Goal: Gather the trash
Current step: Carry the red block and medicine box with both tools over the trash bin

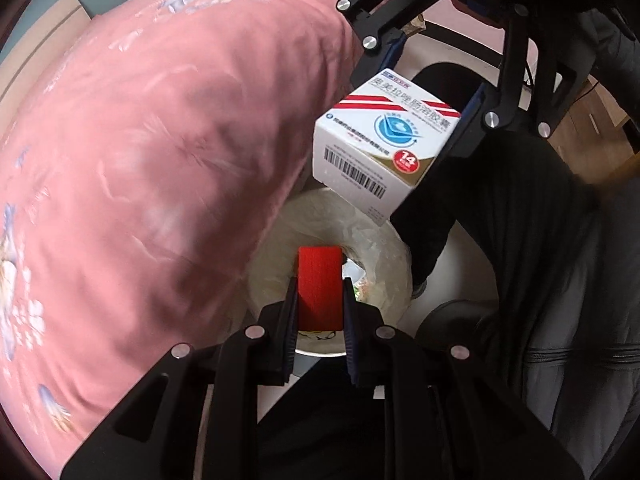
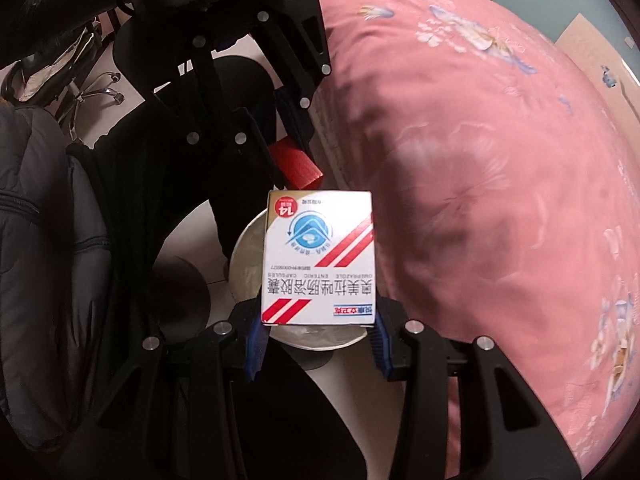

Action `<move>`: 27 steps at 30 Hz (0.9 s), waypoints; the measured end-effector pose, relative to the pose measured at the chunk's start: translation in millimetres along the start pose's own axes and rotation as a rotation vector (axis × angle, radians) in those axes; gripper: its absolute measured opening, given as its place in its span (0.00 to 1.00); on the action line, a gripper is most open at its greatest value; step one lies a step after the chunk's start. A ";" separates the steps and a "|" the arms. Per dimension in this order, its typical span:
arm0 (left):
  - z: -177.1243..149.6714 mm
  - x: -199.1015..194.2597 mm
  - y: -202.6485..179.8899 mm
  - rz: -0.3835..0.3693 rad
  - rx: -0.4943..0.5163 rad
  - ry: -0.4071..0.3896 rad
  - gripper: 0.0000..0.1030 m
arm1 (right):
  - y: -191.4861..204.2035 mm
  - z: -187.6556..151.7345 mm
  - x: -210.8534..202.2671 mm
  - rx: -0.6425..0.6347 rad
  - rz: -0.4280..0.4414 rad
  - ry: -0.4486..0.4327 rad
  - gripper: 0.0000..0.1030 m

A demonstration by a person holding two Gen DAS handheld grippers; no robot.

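My left gripper [image 1: 320, 300] is shut on a red block [image 1: 320, 286] and holds it over a round white bin lined with a clear bag [image 1: 280, 248]. My right gripper [image 2: 318, 320] is shut on a white medicine box [image 2: 318, 258] with red stripes, also above the bin [image 2: 248, 264]. In the left wrist view the right gripper [image 1: 432, 92] comes in from the top with the box [image 1: 380, 140]. In the right wrist view the left gripper [image 2: 288, 136] holds the red block [image 2: 296, 166] just beyond the box.
A bed with a pink flowered quilt [image 1: 140, 160] lies right beside the bin and also shows in the right wrist view [image 2: 480, 160]. A person in dark clothes [image 1: 540, 260] sits on the other side. An office chair base [image 2: 100, 92] stands on the pale floor.
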State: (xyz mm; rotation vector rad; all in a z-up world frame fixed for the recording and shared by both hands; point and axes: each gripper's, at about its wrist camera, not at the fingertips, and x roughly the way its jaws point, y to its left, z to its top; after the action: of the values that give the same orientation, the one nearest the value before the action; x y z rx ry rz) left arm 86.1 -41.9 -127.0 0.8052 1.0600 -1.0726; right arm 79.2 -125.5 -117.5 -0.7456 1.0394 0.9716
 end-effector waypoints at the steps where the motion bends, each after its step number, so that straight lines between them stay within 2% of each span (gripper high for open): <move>1: -1.7 2.9 -1.9 0.001 0.003 0.003 0.22 | 0.9 -0.7 2.7 0.002 0.004 0.002 0.42; 16: -9.3 40.8 -0.3 -0.041 -0.061 0.040 0.22 | 6.8 -9.2 44.9 0.033 0.069 0.049 0.42; 27: -6.6 67.8 10.8 -0.042 -0.129 0.072 0.22 | -3.6 -13.7 65.7 0.065 0.108 0.070 0.42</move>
State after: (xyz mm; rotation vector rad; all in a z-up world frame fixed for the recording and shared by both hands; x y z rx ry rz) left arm 102.4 -52.2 -193.3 0.7255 1.1991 -1.0056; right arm 90.0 -119.6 -183.6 -0.6793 1.1773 1.0053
